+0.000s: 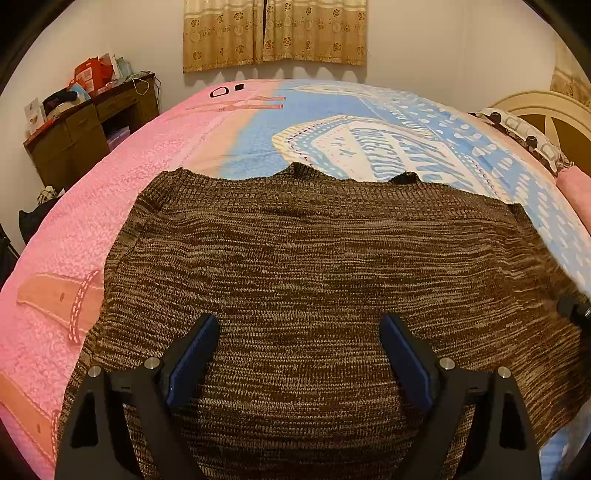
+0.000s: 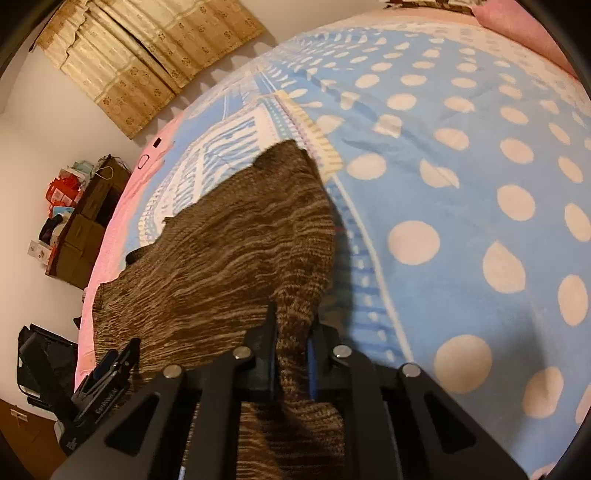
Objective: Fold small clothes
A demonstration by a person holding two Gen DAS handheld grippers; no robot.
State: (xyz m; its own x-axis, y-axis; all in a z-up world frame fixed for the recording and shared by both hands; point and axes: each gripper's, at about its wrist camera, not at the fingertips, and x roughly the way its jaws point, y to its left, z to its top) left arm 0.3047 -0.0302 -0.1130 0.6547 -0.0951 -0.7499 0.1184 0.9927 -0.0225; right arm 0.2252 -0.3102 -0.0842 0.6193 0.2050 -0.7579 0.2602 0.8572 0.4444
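A brown marled knit sweater (image 1: 314, 266) lies spread flat on the bed. My left gripper (image 1: 299, 325) is open, its blue-padded fingers (image 1: 192, 358) just above the sweater's near part, holding nothing. In the right wrist view the sweater (image 2: 236, 243) has its right edge lifted; my right gripper (image 2: 293, 317) is shut on that edge, with knit fabric pinched between the fingers and hanging down behind them. The left gripper (image 2: 107, 369) shows at the lower left of that view. The right gripper's tip (image 1: 574, 308) shows at the right edge of the left wrist view.
The bed carries a pink and blue blanket (image 1: 236, 147) with white dots (image 2: 461, 184). A dark wooden desk (image 1: 88, 125) with clutter stands at the far left by the wall. Curtains (image 1: 273, 33) hang behind. A cream headboard (image 1: 543, 114) and pillow are at the right.
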